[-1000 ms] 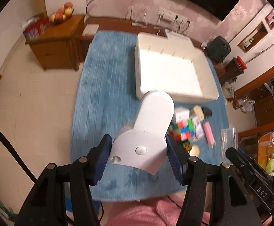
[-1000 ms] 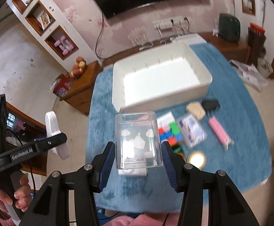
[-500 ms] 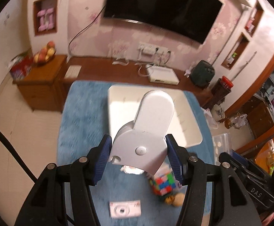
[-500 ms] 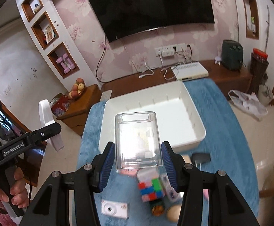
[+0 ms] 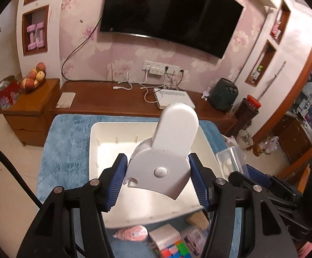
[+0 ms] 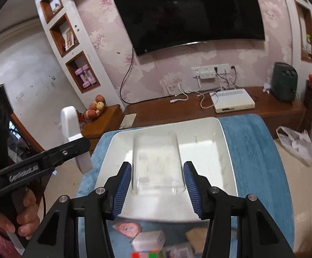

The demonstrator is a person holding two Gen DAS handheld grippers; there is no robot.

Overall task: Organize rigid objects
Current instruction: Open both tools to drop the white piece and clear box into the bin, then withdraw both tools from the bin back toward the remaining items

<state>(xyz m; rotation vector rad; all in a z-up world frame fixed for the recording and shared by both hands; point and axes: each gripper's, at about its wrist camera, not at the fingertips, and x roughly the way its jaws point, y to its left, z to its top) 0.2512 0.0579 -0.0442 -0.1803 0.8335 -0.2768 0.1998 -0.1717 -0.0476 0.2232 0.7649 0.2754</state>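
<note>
My left gripper (image 5: 158,182) is shut on a white plastic holder (image 5: 166,157) with a rounded top and holds it above the near part of the white tray (image 5: 95,150). My right gripper (image 6: 158,182) is shut on a clear plastic box (image 6: 157,163) and holds it over the same white tray (image 6: 226,150). The left gripper with the white holder (image 6: 73,129) also shows at the left of the right wrist view. The clear box (image 5: 231,159) also shows at the right of the left wrist view.
The tray sits on a blue cloth (image 5: 61,142). In front of it lie a pink round item (image 6: 127,229), a white box (image 6: 149,239), a colour cube (image 5: 175,250) and a tan block (image 6: 195,237). A wooden TV bench (image 6: 263,107) stands behind.
Both grippers have moved forward with their objects, from over the loose items to above the white tray. Both cameras have tilted up toward the wall.
</note>
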